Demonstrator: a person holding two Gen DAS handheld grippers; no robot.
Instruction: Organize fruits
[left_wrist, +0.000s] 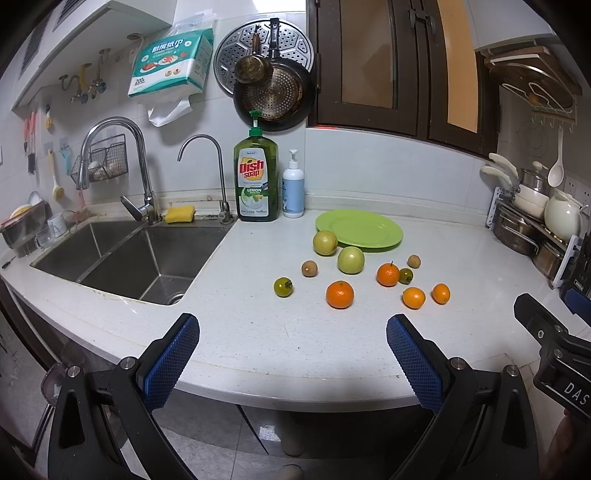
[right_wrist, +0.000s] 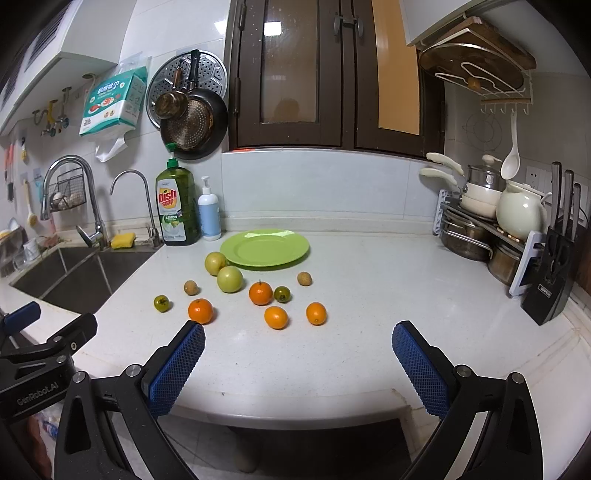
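A green plate (left_wrist: 384, 230) (right_wrist: 291, 249) lies bare at the back of the white counter. In front of it are scattered several fruits: two yellow-green apples (left_wrist: 350, 260) (right_wrist: 229, 279), several oranges (left_wrist: 339, 294) (right_wrist: 200, 311), two small dark green fruits (left_wrist: 283, 287) (right_wrist: 161, 303) and two small brown ones (left_wrist: 309, 268) (right_wrist: 304, 278). My left gripper (left_wrist: 291, 328) hangs open over the counter's front edge, short of the fruit, holding nothing. My right gripper (right_wrist: 298, 334) is also open and holds nothing, with the nearest oranges just beyond its fingertips.
A steel sink (left_wrist: 122, 254) with two taps lies to the left. A dish soap bottle (left_wrist: 256, 181) and a white pump bottle (left_wrist: 293, 188) stand behind the plate. Pots on a rack (right_wrist: 480, 229) and a knife block (right_wrist: 554, 280) fill the right side.
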